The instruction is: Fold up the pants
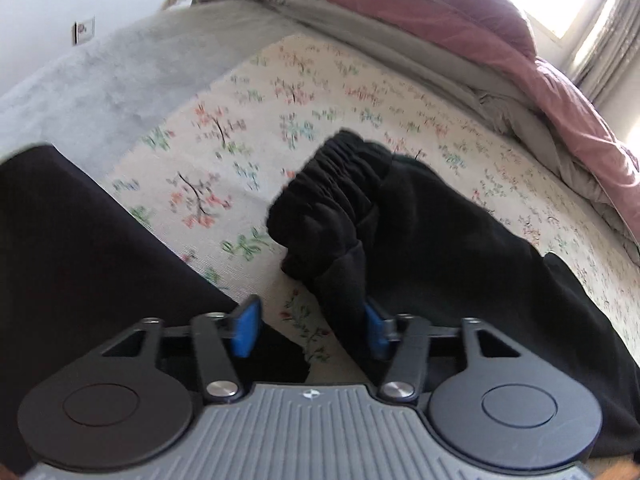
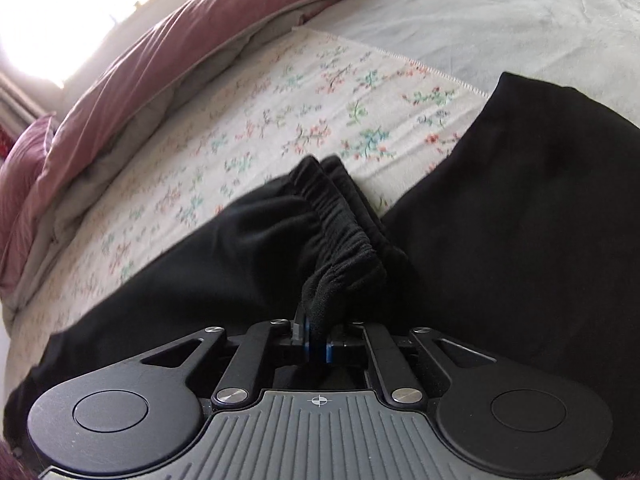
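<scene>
Work surface: a floral blanket spread on a bed, with a pink duvet bunched along its far edge.
Pants: black pants lie across the floral blanket; the gathered elastic waistband is lifted and bunched near the middle, and a second dark panel lies to the right in the right wrist view.
Right gripper: the right gripper has its jaws closed on a fold of fabric at the waistband end.
Left gripper: the left gripper has its jaws spread wide; one blue pad touches the cloth, and nothing is clamped.
Step in hand: judged to be an early fold, the waistband carried over by the right gripper alone.
Next move calls for: the left gripper closing on the free fabric edge beside it, so that both corners travel level.
Risk: a one-sided pull would probably skew the fold.
</scene>
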A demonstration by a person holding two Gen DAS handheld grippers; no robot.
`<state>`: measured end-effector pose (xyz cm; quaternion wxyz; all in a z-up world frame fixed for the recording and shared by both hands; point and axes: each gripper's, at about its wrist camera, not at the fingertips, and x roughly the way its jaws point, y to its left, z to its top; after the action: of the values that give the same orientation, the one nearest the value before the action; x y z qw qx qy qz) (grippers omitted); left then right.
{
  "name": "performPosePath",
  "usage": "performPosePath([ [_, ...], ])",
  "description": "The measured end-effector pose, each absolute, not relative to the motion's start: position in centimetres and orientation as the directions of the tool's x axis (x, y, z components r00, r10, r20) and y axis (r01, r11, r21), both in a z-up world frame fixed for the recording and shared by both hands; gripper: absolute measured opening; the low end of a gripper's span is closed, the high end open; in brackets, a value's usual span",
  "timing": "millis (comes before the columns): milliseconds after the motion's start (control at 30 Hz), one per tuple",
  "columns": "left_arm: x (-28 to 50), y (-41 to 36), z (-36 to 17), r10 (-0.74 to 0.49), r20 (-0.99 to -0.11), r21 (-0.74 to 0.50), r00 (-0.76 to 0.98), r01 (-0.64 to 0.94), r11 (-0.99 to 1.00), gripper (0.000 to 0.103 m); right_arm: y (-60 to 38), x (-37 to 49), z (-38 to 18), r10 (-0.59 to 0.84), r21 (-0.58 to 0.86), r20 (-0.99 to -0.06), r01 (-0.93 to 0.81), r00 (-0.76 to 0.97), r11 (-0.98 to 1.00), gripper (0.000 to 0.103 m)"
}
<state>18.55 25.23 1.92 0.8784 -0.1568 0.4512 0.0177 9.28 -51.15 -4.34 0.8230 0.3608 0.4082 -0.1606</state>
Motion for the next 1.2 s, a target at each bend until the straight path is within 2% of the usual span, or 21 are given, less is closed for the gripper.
performPosePath([
  [67,17.7,25.6,3.6,-0.093,-0.786,-0.239,0.612,-0.161,0.957,0.082,-50.8,8.7,-2.7,-0.018,0.419,-0.797,0.573,0.604,0.705,0.012],
  [133,16.9,25.9,5.3,-0.047,-0.768,-0.199,0.638,-0.168,0.965,0.083,-50.2,8.4,-0.5,-0.185,0.272,-0.804,0.625,0.566,0.732,0.041],
  [200,16.7,26.1,6.7,-0.018,-0.746,-0.189,0.666,-0.185,0.964,0.084,-49.2,8.4,1.9,-0.381,0.097,-0.762,0.674,0.523,0.733,0.059],
  [233,16.8,26.4,7.2,-0.029,-0.733,-0.213,0.679,-0.189,0.959,0.085,-48.9,8.7,2.7,-0.433,0.055,-0.738,0.686,0.517,0.726,0.060],
  [300,17.4,26.8,7.8,-0.052,-0.708,-0.275,0.705,-0.207,0.939,0.086,-47.9,10.1,3.9,-0.415,0.075,-0.712,0.648,0.567,0.758,0.060],
  [400,18.8,27.0,7.5,-0.034,-0.703,-0.352,0.710,-0.306,0.884,0.089,-44.5,14.2,4.2,-0.244,0.122,-0.712,0.458,0.659,0.881,0.059],
  [500,19.7,27.6,5.1,-0.103,-0.741,-0.486,0.663,-0.426,0.763,0.089,-39.5,18.6,3.6,-0.082,0.162,-0.703,0.271,0.707,0.949,0.058],
  [600,20.8,27.0,3.2,-0.114,-0.787,-0.502,0.606,-0.523,0.688,0.089,-33.9,22.5,2.6,0.024,0.139,-0.697,0.103,0.717,0.985,0.059],
  [700,21.9,25.7,2.8,-0.097,-0.776,-0.512,0.623,-0.532,0.675,0.088,-28.3,25.8,1.3,0.106,0.111,-0.717,-0.037,0.689,0.993,0.059],
  [767,22.3,25.0,1.9,-0.121,-0.768,-0.543,0.629,-0.540,0.643,0.078,-25.6,27.8,0.6,0.216,0.199,-0.718,-0.103,0.662,0.975,0.059],
  [800,22.0,24.8,1.4,-0.116,-0.761,-0.556,0.638,-0.549,0.624,0.068,-24.4,28.8,0.3,0.261,0.239,-0.715,-0.125,0.649,0.963,0.059],
  [833,21.9,24.5,0.9,-0.102,-0.758,-0.551,0.644,-0.548,0.629,0.058,-23.4,29.6,0.0,0.288,0.259,-0.710,-0.143,0.642,0.955,0.059],
  [900,22.0,23.8,-0.2,-0.082,-0.775,-0.505,0.626,-0.537,0.676,0.048,-21.4,31.1,-0.3,0.317,0.259,-0.701,-0.186,0.639,0.948,0.059],
  [1000,21.7,23.9,-0.3,-0.086,-0.775,-0.507,0.627,-0.534,0.676,0.045,-19.0,34.0,-0.4,0.344,0.248,-0.707,-0.238,0.618,0.939,0.059],
  [1200,21.7,24.0,-0.3,-0.080,-0.777,-0.500,0.625,-0.534,0.681,0.045,-14.9,41.9,-2.4,0.459,0.384,-0.731,-0.251,0.504,0.888,0.059],
])
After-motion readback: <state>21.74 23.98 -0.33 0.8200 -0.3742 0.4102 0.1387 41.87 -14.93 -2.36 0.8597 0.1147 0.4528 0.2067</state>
